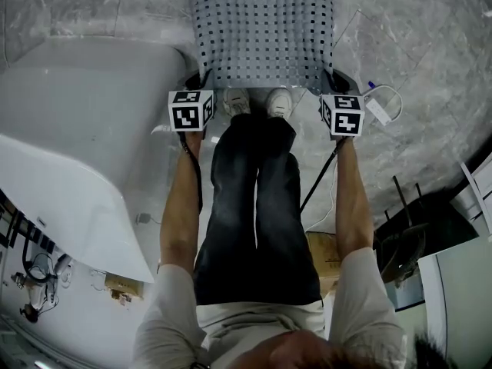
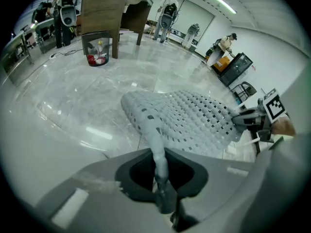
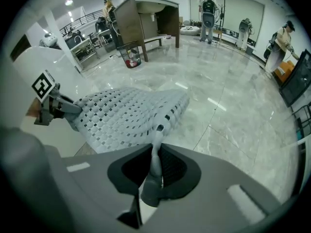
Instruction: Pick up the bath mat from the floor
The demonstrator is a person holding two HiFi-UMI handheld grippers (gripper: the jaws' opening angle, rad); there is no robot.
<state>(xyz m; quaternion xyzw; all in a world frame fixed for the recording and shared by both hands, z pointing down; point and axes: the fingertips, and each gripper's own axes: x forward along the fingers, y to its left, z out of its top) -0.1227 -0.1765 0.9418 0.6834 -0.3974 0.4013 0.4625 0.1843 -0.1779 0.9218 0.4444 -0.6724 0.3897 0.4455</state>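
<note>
The bath mat [image 1: 263, 29] is grey rubber dotted with small square holes. It hangs off the floor, stretched flat between both grippers in front of the person's shoes. My left gripper [image 1: 198, 79] is shut on the mat's near left corner, and my right gripper [image 1: 332, 81] is shut on its near right corner. In the left gripper view the mat [image 2: 187, 120] runs from the jaws toward the right gripper [image 2: 245, 122]. The right gripper view has the mat [image 3: 124, 115] spreading left to the left gripper [image 3: 68, 108].
A white bathtub [image 1: 77, 129] curves along my left. The floor [image 1: 430, 60] is grey marble, with a white cable [image 1: 384, 102] on it at right. A dark stand [image 1: 407, 229] is at the lower right. Far off stand a wooden vanity [image 3: 146, 18], a bin [image 3: 131, 55] and several people.
</note>
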